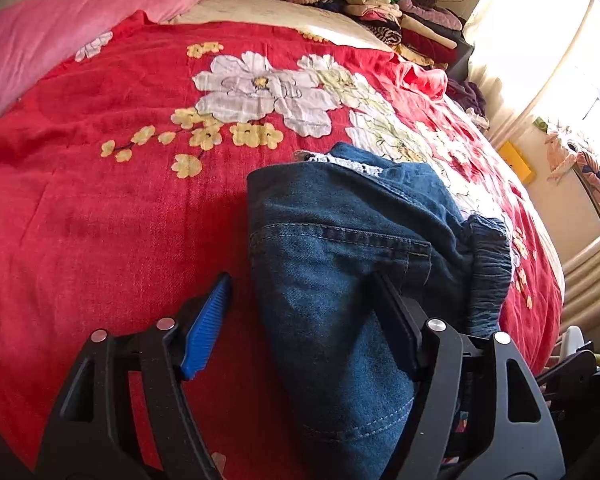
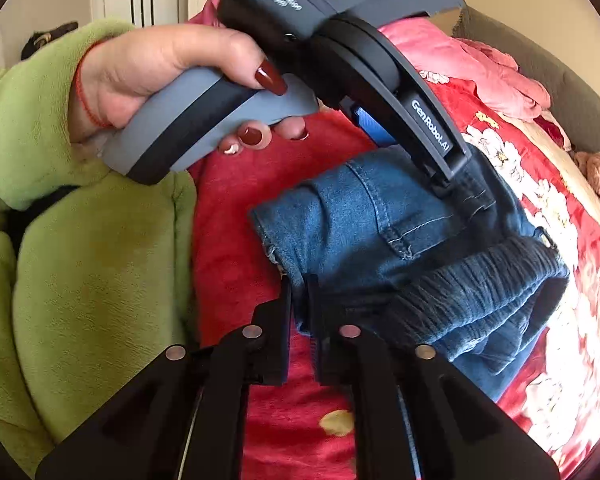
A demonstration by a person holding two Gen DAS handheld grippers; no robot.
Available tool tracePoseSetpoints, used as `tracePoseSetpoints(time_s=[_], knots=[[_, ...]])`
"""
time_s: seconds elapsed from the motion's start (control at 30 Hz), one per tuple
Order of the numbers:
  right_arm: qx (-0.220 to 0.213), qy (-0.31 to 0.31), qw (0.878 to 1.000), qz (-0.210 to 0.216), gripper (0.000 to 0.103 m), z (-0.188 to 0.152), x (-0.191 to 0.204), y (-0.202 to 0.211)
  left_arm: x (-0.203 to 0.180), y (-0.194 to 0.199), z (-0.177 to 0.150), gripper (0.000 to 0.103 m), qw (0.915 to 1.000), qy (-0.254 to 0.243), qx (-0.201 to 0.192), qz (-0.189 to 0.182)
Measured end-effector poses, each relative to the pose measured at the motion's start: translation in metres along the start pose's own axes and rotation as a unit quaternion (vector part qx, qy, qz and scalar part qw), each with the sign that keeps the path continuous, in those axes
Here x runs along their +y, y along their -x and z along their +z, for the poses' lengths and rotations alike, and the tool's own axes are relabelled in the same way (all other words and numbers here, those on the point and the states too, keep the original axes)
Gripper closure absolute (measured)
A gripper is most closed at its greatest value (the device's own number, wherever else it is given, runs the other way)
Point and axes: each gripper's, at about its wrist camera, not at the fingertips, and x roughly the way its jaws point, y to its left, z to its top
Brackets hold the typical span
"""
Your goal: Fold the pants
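Note:
Blue denim pants (image 1: pixel 340 248) lie folded into a thick bundle on the red flowered bedspread (image 1: pixel 120 208). My left gripper (image 1: pixel 304 280) is open, its fingers astride the bundle's near left edge, the right finger resting on the denim. In the right wrist view the pants (image 2: pixel 380 224) show with the dark elastic waistband (image 2: pixel 480 284) to the right. My right gripper (image 2: pixel 299 286) is shut on the pants' near folded edge. The left gripper's body (image 2: pixel 380 80) shows above the pants, held by a hand.
A pink blanket (image 1: pixel 80 12) lies at the bed's far left. Stacked folded clothes (image 1: pixel 400 20) sit at the far right. A bright window and curtain (image 1: pixel 540 60) are to the right. The person's green fleece sleeve (image 2: pixel 80 260) fills the left of the right wrist view.

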Motion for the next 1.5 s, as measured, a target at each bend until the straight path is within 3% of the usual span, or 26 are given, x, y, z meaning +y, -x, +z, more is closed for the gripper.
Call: tracePoseSetpoints(time_s=[0.13, 0.27, 0.4, 0.8, 0.87, 0.97, 1.27, 1.5], knots=[[-0.006, -0.013, 1.000, 0.000, 0.084, 0.001, -0.001, 0.013, -0.004, 0.014, -0.003, 0.031, 0.9998, -0.005, -0.021, 0.003], [-0.016, -0.035, 0.999, 0.001, 0.067, 0.002, -0.004, 0.024, -0.008, 0.025, -0.005, 0.026, 0.9993, -0.011, -0.035, 0.009], [-0.025, -0.044, 0.999, -0.006, 0.062, 0.002, -0.007, 0.036, -0.010, 0.036, -0.008, 0.024, 0.9988, -0.013, -0.046, 0.010], [-0.077, -0.103, 0.990, -0.055, 0.030, -0.010, -0.022, 0.084, -0.024, 0.054, -0.015, 0.010, 0.9971, -0.028, -0.067, 0.023], [-0.086, -0.114, 0.988, -0.065, 0.029, -0.010, -0.028, 0.091, -0.027, 0.057, -0.016, 0.010, 0.9969, -0.031, -0.069, 0.023], [-0.104, -0.142, 0.981, -0.080, 0.018, -0.010, -0.039, 0.100, -0.030, 0.063, -0.017, 0.010, 0.9964, -0.033, -0.075, 0.024], [-0.145, -0.198, 0.961, -0.127, 0.018, -0.014, -0.065, 0.125, -0.032, 0.076, -0.019, 0.010, 0.9951, -0.033, -0.089, 0.027], [-0.146, -0.247, 0.944, -0.161, 0.018, -0.021, -0.087, 0.129, -0.031, 0.078, -0.020, 0.010, 0.9948, -0.033, -0.092, 0.030]])
